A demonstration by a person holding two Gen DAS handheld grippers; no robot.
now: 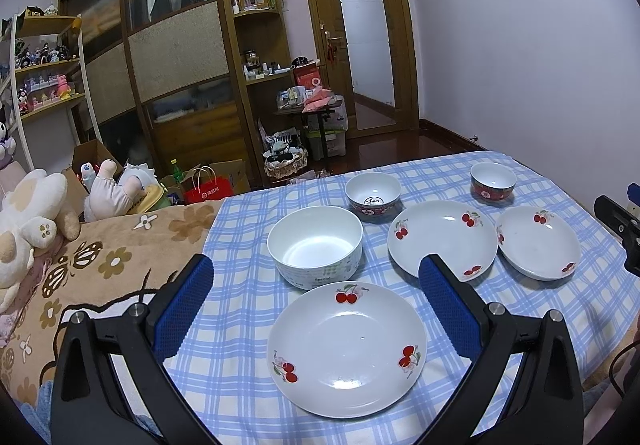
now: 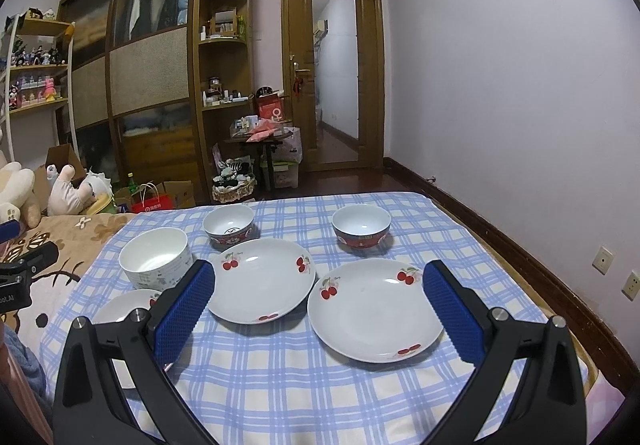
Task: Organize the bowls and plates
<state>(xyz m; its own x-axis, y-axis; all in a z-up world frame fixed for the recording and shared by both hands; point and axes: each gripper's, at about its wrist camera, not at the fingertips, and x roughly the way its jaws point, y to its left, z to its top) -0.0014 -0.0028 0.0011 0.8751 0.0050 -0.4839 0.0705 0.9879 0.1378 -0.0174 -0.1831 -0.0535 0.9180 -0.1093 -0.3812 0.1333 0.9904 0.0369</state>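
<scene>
We hold two grippers out over a bed, both level and aimed toward the far end of the room. The left gripper [image 1: 316, 285] fills the bottom of the left wrist view, its blue-padded fingers [image 1: 182, 309] spread wide with nothing between them. The right gripper [image 2: 318, 289] sits the same way at the bottom of the right wrist view, blue pads [image 2: 452, 311] wide apart and holding nothing.

The dishes rest on a blue and white checked cloth [image 1: 240, 385] laid over the bed, with a brown flowered blanket [image 1: 100, 265] at the left of the frame. Beyond the bed stand a wooden wardrobe [image 1: 172, 45] in the upper left, a wooden door with a glass panel [image 1: 362, 45] at upper centre, and a pale wall [image 1: 520, 45] on the right. Plush toys [image 1: 32, 221] lie at the left edge.

We count three white plates with red cherries. In the left wrist view, one cherry plate [image 1: 346, 349] lies at lower centre between the left fingers, a second plate [image 1: 442, 239] sits right of centre, and a third plate [image 1: 538, 241] lies just beside it at the right.

We count three bowls. A tall white bowl [image 1: 315, 245] stands just behind the nearest plate. Two small red-sided bowls stand farther back: one small bowl [image 1: 373, 195] at centre, another small bowl [image 1: 493, 181] toward the upper right, well apart.
</scene>
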